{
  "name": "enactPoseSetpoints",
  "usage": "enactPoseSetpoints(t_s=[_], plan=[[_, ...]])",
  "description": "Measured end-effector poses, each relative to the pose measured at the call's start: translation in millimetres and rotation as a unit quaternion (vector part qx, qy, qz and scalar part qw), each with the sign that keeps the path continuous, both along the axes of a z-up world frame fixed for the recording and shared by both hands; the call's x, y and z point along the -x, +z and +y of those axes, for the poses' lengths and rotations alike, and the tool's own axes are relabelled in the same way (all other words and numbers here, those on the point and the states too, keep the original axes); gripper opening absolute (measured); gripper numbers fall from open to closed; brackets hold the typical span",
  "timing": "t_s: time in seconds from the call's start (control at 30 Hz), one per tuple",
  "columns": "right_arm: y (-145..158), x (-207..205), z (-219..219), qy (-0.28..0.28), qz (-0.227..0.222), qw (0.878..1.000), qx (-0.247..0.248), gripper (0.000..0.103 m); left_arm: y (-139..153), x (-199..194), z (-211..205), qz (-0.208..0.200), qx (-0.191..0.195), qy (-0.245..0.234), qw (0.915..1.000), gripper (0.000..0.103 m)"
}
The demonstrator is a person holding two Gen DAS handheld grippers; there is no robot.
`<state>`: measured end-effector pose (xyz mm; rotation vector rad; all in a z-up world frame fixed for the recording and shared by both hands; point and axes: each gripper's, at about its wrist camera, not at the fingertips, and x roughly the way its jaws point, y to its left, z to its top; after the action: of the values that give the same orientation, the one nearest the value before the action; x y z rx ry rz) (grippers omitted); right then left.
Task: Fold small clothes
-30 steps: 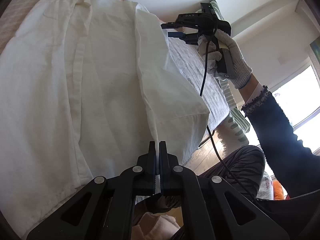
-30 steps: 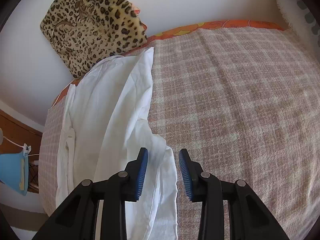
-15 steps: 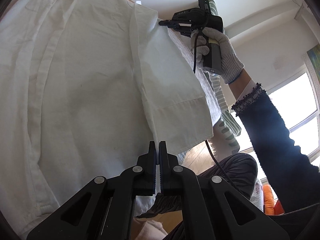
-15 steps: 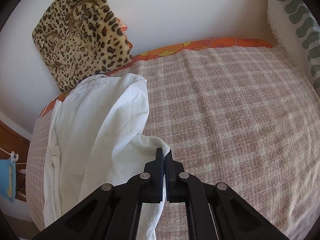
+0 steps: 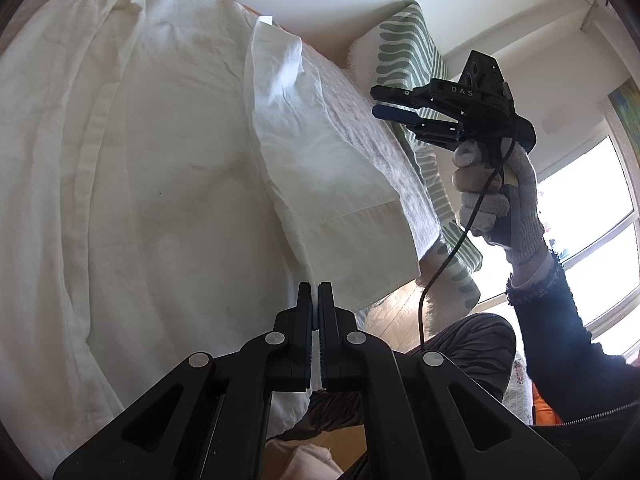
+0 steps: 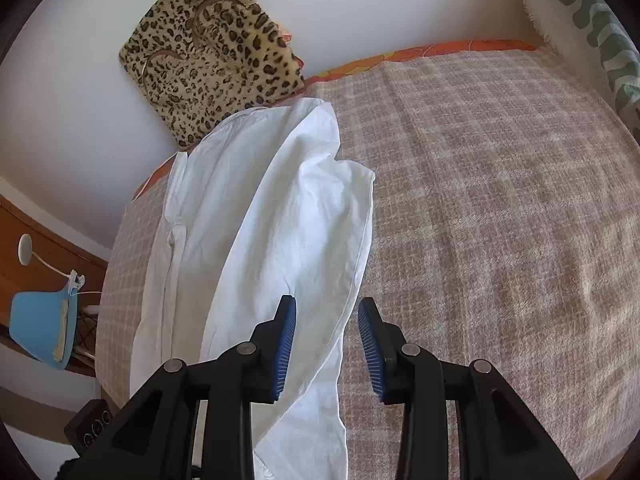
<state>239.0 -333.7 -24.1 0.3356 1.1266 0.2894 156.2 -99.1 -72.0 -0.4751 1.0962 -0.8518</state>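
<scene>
A white shirt (image 5: 160, 160) lies spread on the bed, its right side folded in as a long panel (image 5: 320, 168). My left gripper (image 5: 319, 300) is shut on the shirt's near edge at the fold line. A gloved hand holds my right gripper (image 5: 380, 102) in the air to the right of the shirt, apart from the cloth. In the right wrist view the right gripper (image 6: 327, 320) hovers over the shirt's folded edge (image 6: 280, 220). Its jaws are opening and nothing is pinched between the blue pads (image 6: 286, 340).
A checked pink blanket (image 6: 480, 200) covers the bed. A leopard-print cushion (image 6: 212, 44) leans on the wall behind the shirt, and a green-striped cushion (image 5: 412, 52) lies at the bed's right end. The person's knee (image 5: 460, 344) is by the near edge. A blue object (image 6: 40, 320) sits left of the bed.
Half a second ago my right gripper was shut on the shirt's far corner. It has let go and pulled back to the right and up. My left gripper keeps its grip.
</scene>
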Motion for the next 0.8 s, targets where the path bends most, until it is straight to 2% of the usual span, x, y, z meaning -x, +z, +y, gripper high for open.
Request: enactPoseSetpoints(t_s=[0.13, 0.37, 0.5, 0.53, 0.57, 0.6, 0.63, 0.67, 0.73, 0.77, 0.8], plan=[[7.4, 51.5, 11.2, 0.028, -0.007, 1.0, -0.005, 0.037, -3.4, -3.3, 2.0, 0.009, 0.008, 0.0, 0.9999, 0.001], [-10.5, 112.4, 46.4, 0.083, 0.011, 0.996, -0.038, 0.044, 2.7, -3.9, -1.6, -0.011, 0.006, -0.003, 0.9999, 0.001], [-29.1, 126.8, 63.7, 0.098, 0.023, 0.995, -0.001, 0.045, 4.8, -4.5, -0.6, -0.016, 0.007, -0.001, 0.9998, 0.001], [-35.3, 125.7, 65.2, 0.094, 0.027, 0.995, 0.004, 0.044, 4.2, -5.1, -0.3, -0.015, 0.008, 0.0, 0.9999, 0.001], [-42.1, 124.4, 64.9, 0.089, 0.034, 0.995, 0.005, 0.033, 4.1, -5.5, -0.2, -0.013, 0.009, 0.002, 0.9999, 0.001], [-47.9, 122.8, 63.5, 0.086, 0.041, 0.995, -0.007, 0.024, 4.6, -6.3, -3.1, -0.011, 0.011, 0.005, 0.9999, 0.001], [-52.3, 120.9, 61.1, 0.084, 0.05, 0.995, -0.028, 0.01, 5.4, -6.7, -2.2, -0.009, 0.015, 0.007, 0.9998, 0.001], [-54.5, 119.4, 56.5, 0.079, 0.057, 0.993, -0.061, 0.005, 7.5, -7.2, -0.9, -0.007, 0.024, 0.01, 0.9996, 0.001], [-50.8, 117.3, 40.7, 0.056, 0.056, 0.985, -0.15, 0.002, 15.7, -6.4, 1.4, -0.008, 0.05, 0.013, 0.9987, 0.001], [-47.3, 118.5, 30.7, 0.046, 0.05, 0.976, -0.209, 0.002, 19.4, -5.3, 1.6, -0.012, 0.056, 0.013, 0.9983, 0.001], [-43.6, 120.7, 22.2, 0.04, 0.043, 0.968, -0.245, 0.002, 21.1, -4.5, 0.5, -0.012, 0.066, 0.012, 0.9977, 0.001]])
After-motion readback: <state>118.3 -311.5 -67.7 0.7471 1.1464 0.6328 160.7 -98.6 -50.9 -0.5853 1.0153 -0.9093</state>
